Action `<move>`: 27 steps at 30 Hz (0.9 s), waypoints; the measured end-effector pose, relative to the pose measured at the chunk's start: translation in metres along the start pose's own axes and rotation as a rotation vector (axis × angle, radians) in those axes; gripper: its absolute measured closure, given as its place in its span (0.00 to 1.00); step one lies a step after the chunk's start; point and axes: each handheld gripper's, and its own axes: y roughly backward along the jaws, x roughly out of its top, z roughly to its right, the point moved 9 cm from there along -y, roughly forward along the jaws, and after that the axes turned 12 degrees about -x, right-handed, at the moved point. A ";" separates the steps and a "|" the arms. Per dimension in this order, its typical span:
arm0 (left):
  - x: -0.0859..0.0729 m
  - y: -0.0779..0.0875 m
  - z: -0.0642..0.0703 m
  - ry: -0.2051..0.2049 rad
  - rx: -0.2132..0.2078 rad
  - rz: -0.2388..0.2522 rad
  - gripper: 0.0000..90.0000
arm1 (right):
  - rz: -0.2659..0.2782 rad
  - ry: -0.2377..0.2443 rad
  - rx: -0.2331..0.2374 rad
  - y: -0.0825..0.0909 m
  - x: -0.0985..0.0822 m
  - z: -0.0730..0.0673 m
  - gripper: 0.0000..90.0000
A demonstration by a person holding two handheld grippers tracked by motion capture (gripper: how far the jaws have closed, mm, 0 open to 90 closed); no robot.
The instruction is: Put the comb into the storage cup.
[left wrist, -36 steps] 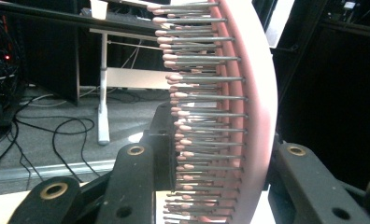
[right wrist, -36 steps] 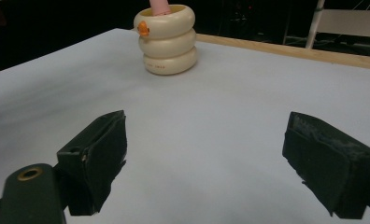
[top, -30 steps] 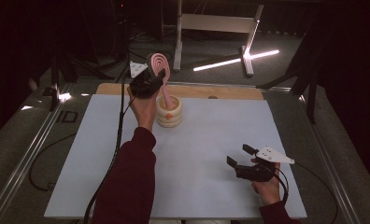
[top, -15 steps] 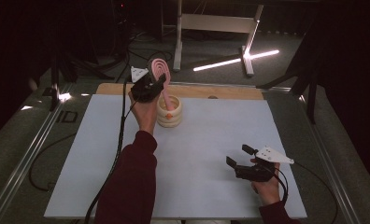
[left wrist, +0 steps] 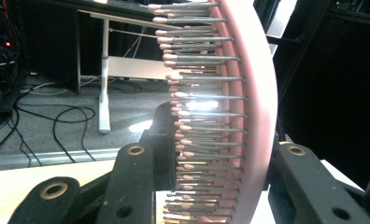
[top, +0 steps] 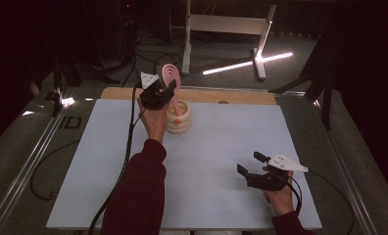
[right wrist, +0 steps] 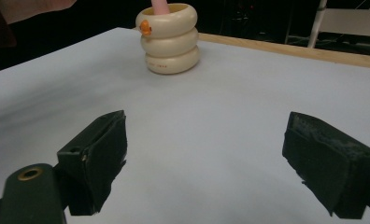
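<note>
Hardly anything has shifted since the earlier frames: my left gripper point(top: 163, 91) hangs over the cream holder point(top: 178, 117) at the far edge of the table point(top: 109, 161) much as it did, and my right hand has kept its place near the front right corner. The left jaws are clamped on the pink hairbrush point(top: 170, 78), one pad on the bristle side and one on the smooth back, as the left gripper view shows with the brush head point(left wrist: 248, 93) rising between them. The brush stands nearly upright, head above the grip and handle pointing down; its lower end already sits inside the mouth of the ringed holder point(right wrist: 169, 37), which the right gripper view shows with a pink stem poking out of the top. So what matters now, I judge, is keeping the brush's long axis in line with the holder's opening directly below, then lowering straight down before letting go. My right gripper point(top: 253, 164) rests well apart from the holder, jaws spread wide with nothing between them, so the left hand is plainly the nearer one
</note>
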 end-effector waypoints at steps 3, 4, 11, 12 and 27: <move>-0.002 -0.001 0.001 -0.002 0.001 -0.004 0.71 | 0.000 0.000 0.000 0.000 0.000 0.000 0.16; -0.003 -0.001 0.001 -0.003 -0.001 -0.006 0.71 | 0.000 0.002 0.001 0.000 0.000 0.000 0.16; -0.007 -0.005 0.003 -0.008 -0.003 -0.021 0.71 | 0.002 -0.001 0.003 0.000 0.000 0.000 0.16; -0.008 -0.006 0.002 -0.007 -0.002 -0.023 0.71 | 0.002 -0.001 0.004 0.000 0.000 0.000 0.16; -0.020 -0.014 0.002 -0.018 0.013 -0.055 0.71 | 0.002 -0.006 0.007 0.000 0.000 -0.001 0.16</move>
